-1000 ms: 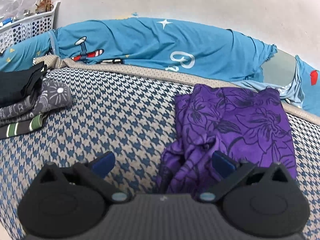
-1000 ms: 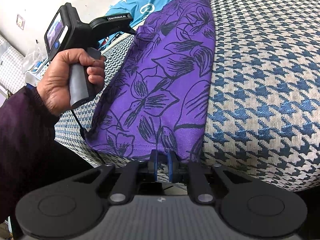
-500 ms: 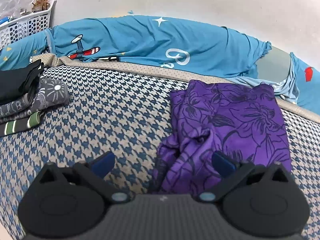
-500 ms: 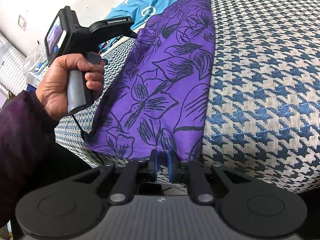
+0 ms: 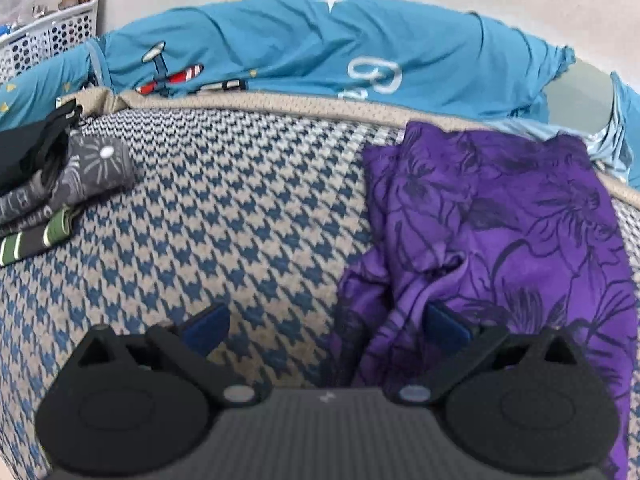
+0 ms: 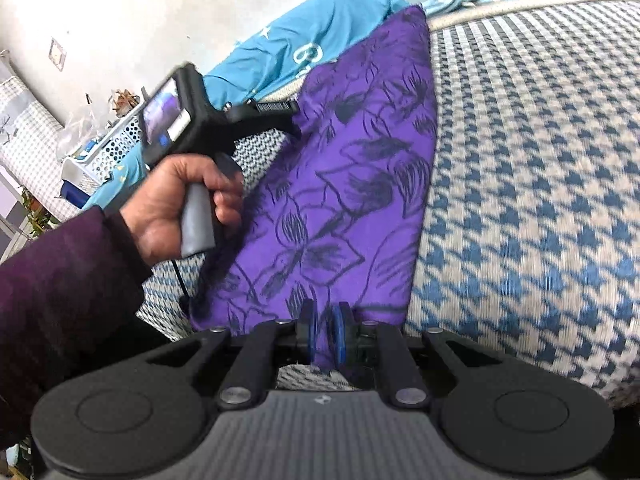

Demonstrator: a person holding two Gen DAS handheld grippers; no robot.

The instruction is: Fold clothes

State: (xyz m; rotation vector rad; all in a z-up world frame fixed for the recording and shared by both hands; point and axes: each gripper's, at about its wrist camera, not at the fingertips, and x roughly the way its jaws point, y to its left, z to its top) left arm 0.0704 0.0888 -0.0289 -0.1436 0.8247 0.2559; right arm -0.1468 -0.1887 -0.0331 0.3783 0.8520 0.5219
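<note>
left gripper lowered toward garment; right grip unchanged

since the earlier frame the left gripper (image 5: pixel 326 322) had dropped closer to the purple floral garment (image 5: pixel 508 236), jaws spread wide and grasping nothing, its right pad over rumpled folds. the thin, black-lined cloth lay along the woven houndstooth bed cover (image 5: pixel 240 216), smooth on one side. the right gripper (image 6: pixel 325 334) remained clenched on the garment's near hem, now lifted slightly. the left hand (image 6: pixel 176 208) gripped its handle.
</note>
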